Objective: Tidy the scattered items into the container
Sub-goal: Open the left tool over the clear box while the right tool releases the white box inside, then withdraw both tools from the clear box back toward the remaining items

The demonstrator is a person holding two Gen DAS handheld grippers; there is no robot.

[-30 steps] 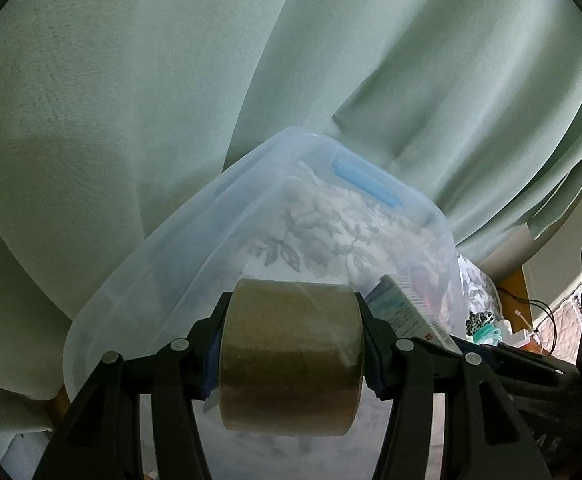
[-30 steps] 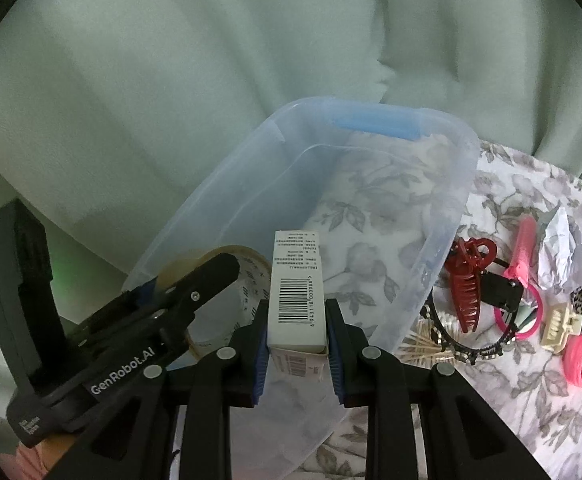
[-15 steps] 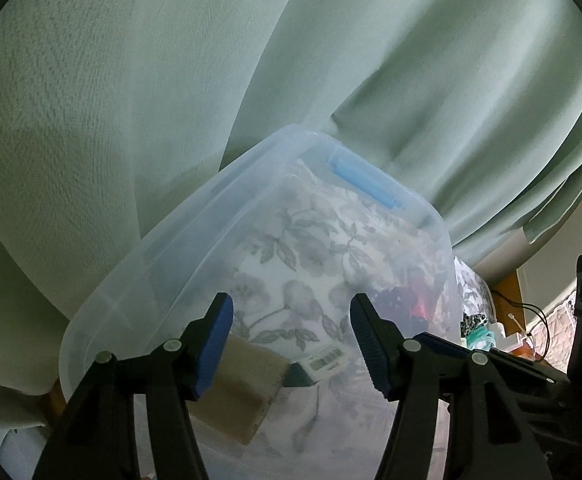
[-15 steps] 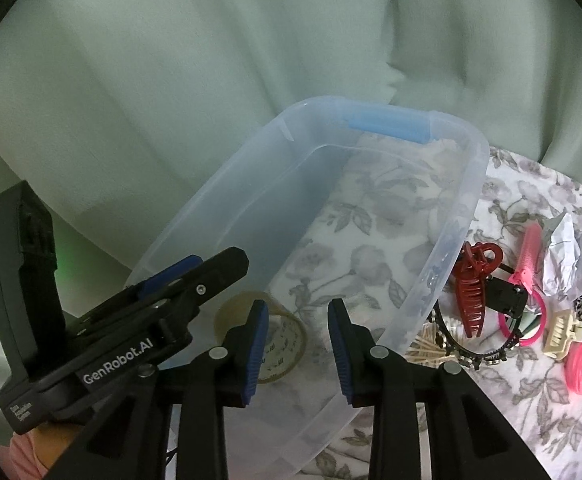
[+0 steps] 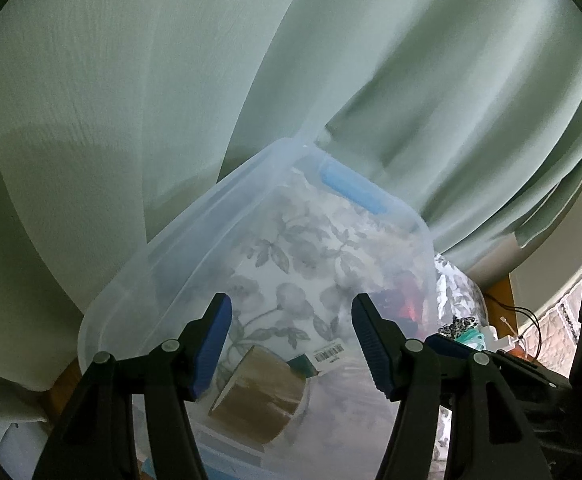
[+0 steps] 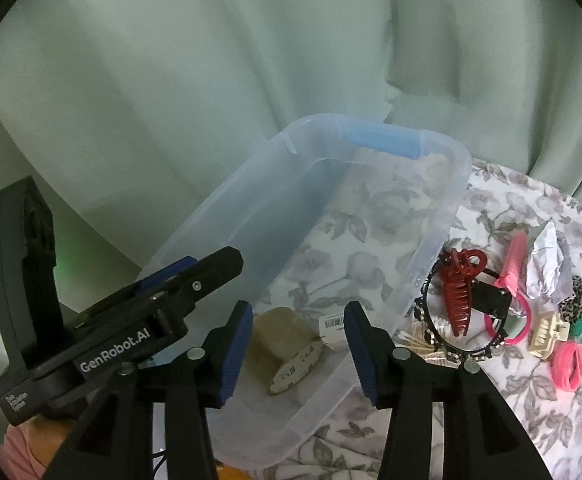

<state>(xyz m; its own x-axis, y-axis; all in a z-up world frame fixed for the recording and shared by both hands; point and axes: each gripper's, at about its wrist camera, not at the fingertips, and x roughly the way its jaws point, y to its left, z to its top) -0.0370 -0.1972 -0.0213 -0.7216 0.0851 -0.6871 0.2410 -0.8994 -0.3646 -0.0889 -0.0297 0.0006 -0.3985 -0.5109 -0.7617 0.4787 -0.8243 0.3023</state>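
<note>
A clear plastic bin [image 6: 431,248] with a blue handle stands on a floral cloth; it also shows in the left wrist view [image 5: 195,248]. Inside, at its near end, lie a brown tape roll [image 5: 259,396] [image 6: 287,340] and a small white box with a barcode [image 5: 327,354] [image 6: 331,326]. My left gripper [image 5: 291,344] is open and empty above the bin's near end. My right gripper [image 6: 297,350] is open and empty beside it, over the same end. The left gripper's body shows at the left of the right wrist view [image 6: 111,320].
Right of the bin on the cloth lie a dark red claw clip [image 6: 461,284], a black beaded headband [image 6: 443,340], a pink comb [image 6: 513,256], crumpled foil [image 6: 547,252], a cream clip [image 6: 547,334], pink and teal hair ties [image 6: 569,364] and cotton swabs [image 6: 419,340]. A green curtain [image 6: 251,60] hangs behind.
Both grippers opened. The tape roll dropped from the left gripper and the white box from the right gripper into the bin. Both grippers have since drawn back slightly.
</note>
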